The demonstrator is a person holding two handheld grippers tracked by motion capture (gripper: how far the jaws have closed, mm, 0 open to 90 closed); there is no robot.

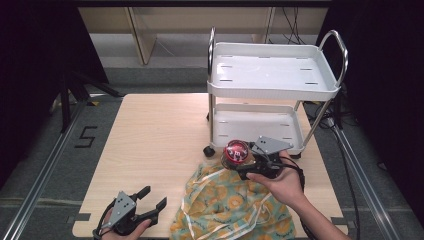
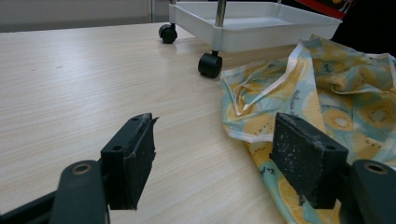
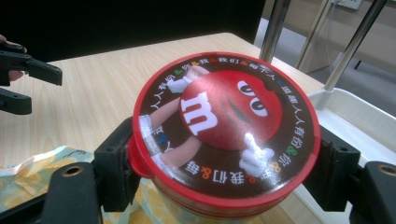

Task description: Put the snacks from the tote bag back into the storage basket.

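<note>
A round candy tin (image 1: 235,152) with a red and brown cartoon lid (image 3: 226,121) is held above the far edge of a yellow and teal fruit-print cloth (image 1: 232,207). My right gripper (image 1: 239,165) is shut on the tin, one jaw on each side of it in the right gripper view. My left gripper (image 1: 152,198) rests near the table's front edge, left of the cloth, open with nothing between its pads (image 2: 289,154). The cloth (image 2: 327,102) lies crumpled to the right of those jaws.
A white two-shelf cart (image 1: 272,82) on black castors (image 2: 210,64) stands on the far right of the light wooden table (image 1: 155,135), just behind the tin. Its lower tray (image 3: 359,121) is close beside the tin. Dark curtains flank the floor.
</note>
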